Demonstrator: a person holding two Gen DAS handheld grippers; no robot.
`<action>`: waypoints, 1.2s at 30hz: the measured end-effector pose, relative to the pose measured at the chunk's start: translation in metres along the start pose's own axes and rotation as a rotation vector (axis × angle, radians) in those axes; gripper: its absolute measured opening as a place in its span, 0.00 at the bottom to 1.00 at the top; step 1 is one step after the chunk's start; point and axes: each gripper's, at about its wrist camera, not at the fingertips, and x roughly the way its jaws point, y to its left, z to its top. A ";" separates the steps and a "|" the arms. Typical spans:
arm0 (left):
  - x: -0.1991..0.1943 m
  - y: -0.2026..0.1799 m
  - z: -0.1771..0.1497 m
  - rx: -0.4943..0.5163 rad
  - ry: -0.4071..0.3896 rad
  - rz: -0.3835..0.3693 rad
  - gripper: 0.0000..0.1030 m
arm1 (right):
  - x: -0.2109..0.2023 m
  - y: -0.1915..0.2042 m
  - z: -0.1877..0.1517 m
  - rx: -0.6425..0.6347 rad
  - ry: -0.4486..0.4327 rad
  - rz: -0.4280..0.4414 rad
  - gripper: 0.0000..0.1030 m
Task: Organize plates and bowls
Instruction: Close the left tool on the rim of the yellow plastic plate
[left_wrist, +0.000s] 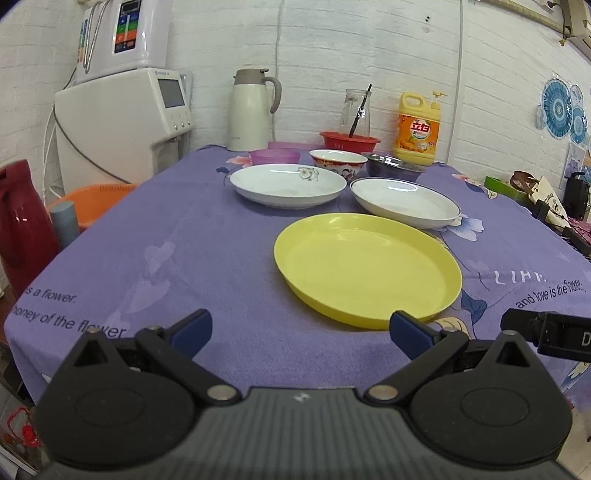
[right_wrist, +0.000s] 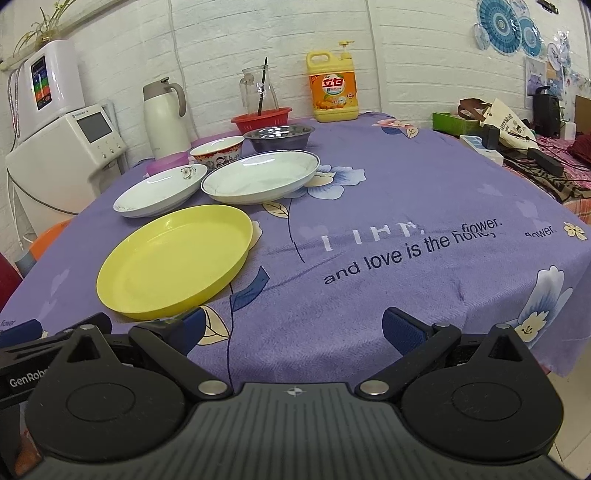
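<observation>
Left wrist view: the left gripper (left_wrist: 301, 334) hangs over the near edge of the purple tablecloth (left_wrist: 177, 240), its jaws spread wide with nothing between them. The yellow plate (left_wrist: 367, 267) lies at about 1 o'clock from it, its near rim just beside the right fingertip (left_wrist: 408, 330). Past it, at 12 o'clock, sit a white plate with a small drawing (left_wrist: 288, 184) and a blue-rimmed white plate (left_wrist: 404, 201), close together but apart. Behind them stand a pink bowl (left_wrist: 275, 156), a red patterned bowl (left_wrist: 338, 160) and a metal bowl (left_wrist: 393, 166) (all in a row near the wall).

From the right wrist, the right gripper (right_wrist: 291, 328) is likewise wide open and holds nothing; the yellow plate (right_wrist: 175, 260) lies at 10 o'clock, the detergent bottle (right_wrist: 334, 88) at 12 o'clock.
</observation>
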 end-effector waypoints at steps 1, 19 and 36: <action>0.003 0.003 0.004 -0.007 0.004 -0.008 0.99 | 0.003 0.001 0.002 -0.004 0.000 0.007 1.00; 0.110 0.022 0.063 0.027 0.156 -0.072 0.95 | 0.111 0.039 0.050 -0.228 0.123 0.084 1.00; 0.110 0.036 0.056 0.081 0.138 -0.130 0.58 | 0.107 0.068 0.050 -0.277 0.100 0.212 1.00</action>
